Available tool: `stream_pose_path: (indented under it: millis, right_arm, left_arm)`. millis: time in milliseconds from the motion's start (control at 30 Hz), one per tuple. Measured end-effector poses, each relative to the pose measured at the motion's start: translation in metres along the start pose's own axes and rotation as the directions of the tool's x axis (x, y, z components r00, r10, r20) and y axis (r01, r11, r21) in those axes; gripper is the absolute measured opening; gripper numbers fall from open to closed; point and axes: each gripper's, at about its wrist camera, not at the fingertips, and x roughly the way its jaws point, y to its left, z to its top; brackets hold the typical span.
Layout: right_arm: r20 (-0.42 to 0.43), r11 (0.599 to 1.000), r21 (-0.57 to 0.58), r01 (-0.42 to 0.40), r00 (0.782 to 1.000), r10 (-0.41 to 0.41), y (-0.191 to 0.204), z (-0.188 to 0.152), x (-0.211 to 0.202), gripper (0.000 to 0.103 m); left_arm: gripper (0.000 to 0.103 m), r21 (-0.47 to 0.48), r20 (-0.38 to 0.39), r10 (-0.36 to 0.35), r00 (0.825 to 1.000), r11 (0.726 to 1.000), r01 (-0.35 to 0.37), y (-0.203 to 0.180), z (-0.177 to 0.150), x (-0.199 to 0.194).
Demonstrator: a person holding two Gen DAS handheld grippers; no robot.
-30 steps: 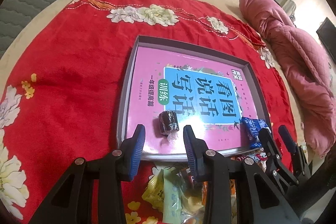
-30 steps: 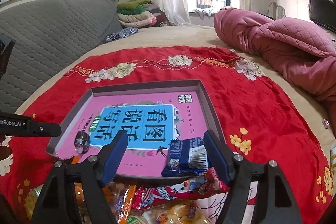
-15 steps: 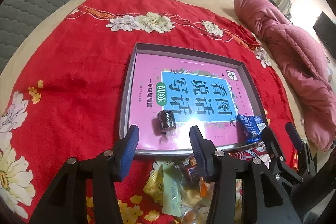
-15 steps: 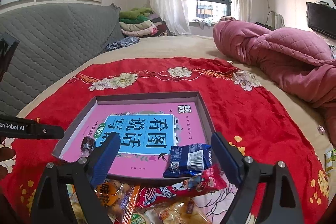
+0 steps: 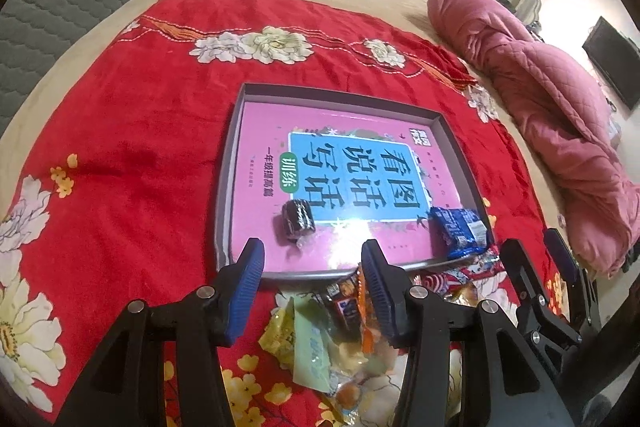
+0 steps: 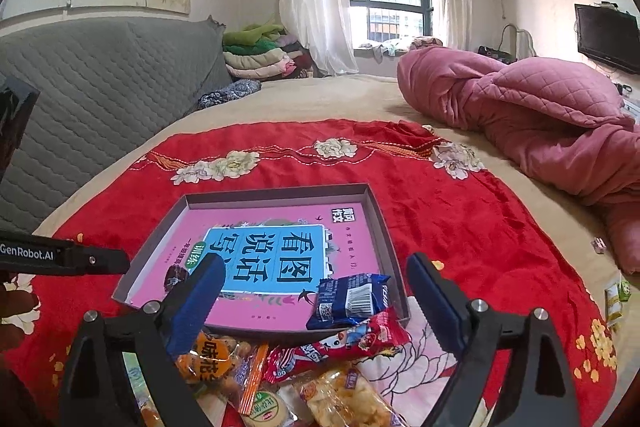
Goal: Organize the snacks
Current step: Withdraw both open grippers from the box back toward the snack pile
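Note:
A shallow grey tray (image 5: pixel 224 187) lined with a pink and blue printed sheet lies on a red flowered blanket; it also shows in the right wrist view (image 6: pixel 382 227). In it lie a dark wrapped candy (image 5: pixel 298 219) (image 6: pixel 176 273) near the front left and a blue snack packet (image 5: pixel 458 231) (image 6: pixel 352 301) at the front right corner. A heap of loose snack packets (image 5: pixel 320 343) (image 6: pixel 280 375) lies on the blanket just in front of the tray. My left gripper (image 5: pixel 312 291) is open and empty above the heap. My right gripper (image 6: pixel 316 307) is open and empty, also above it.
A red snack packet (image 6: pixel 340 343) lies on top of the heap by the tray's front edge. A rolled pink quilt (image 6: pixel 540 115) lies on the bed at the right. A grey quilted headboard (image 6: pixel 100 87) stands at the left. Small packets (image 6: pixel 616 299) lie at the far right.
Both grippers have pulled back and risen away from the tray, and both have opened wider. More of the snack heap shows below them. The candy and the blue packet have stayed in the tray.

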Motion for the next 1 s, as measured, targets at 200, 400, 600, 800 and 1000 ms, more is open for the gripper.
stream_pose_path:
  millis: [200,400,600,800,1000]
  right_arm:
    - [-0.009,1.000,0.018,0.009,1.000,-0.008,-0.004,0.000,-0.007,0.092]
    - [-0.032,0.997,0.075,0.027,0.999,-0.025,-0.016,-0.004,-0.016,0.092]
    - [-0.060,0.991,0.116,0.063,0.997,-0.056,-0.032,-0.010,-0.021,0.093]
    - [-0.071,0.990,0.120,0.079,0.995,-0.071,-0.037,-0.013,-0.023,0.093]
    - [-0.110,0.987,0.143,0.076,0.992,-0.061,-0.040,-0.018,-0.020,0.093]
  left_arm:
    - [0.052,0.003,-0.007,-0.007,1.000,1.000,0.007,0.000,-0.006,-0.004]
    - [0.052,0.010,-0.027,-0.016,1.000,1.000,0.016,0.001,-0.016,-0.007]
    - [0.052,0.019,-0.049,-0.034,0.998,0.999,0.035,-0.003,-0.024,-0.007]
    - [0.052,0.029,-0.069,-0.056,0.996,0.998,0.058,-0.009,-0.032,-0.007]
    - [0.052,0.020,-0.116,-0.088,0.989,0.996,0.091,-0.016,-0.043,0.001]
